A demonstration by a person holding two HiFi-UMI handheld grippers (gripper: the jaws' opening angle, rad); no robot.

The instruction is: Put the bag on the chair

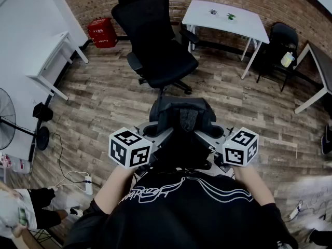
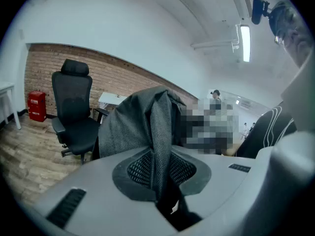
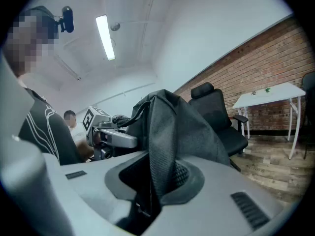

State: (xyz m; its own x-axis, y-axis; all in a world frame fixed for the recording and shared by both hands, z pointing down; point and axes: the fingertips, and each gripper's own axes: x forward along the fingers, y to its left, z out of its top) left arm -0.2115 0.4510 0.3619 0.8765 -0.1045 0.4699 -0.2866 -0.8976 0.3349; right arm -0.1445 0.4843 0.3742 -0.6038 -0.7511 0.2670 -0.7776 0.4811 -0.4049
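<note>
A dark grey bag point(image 1: 182, 117) hangs in the air between my two grippers, close in front of the person's chest. My left gripper point(image 1: 155, 132) is shut on a mesh strap of the bag point(image 2: 160, 146). A strap of the bag point(image 3: 160, 156) is likewise pinched in my right gripper point(image 1: 211, 135). The black office chair point(image 1: 158, 40) stands ahead on the wooden floor, its seat empty and facing me. It shows to the left in the left gripper view point(image 2: 74, 114) and to the right in the right gripper view point(image 3: 221, 122).
A white table point(image 1: 228, 19) stands behind the chair at the brick wall, a red box point(image 1: 102, 32) to its left. A white desk point(image 1: 52, 61) and a fan point(image 1: 8, 121) line the left side. A black folding chair point(image 1: 282, 45) stands at the right. Cables lie on the floor.
</note>
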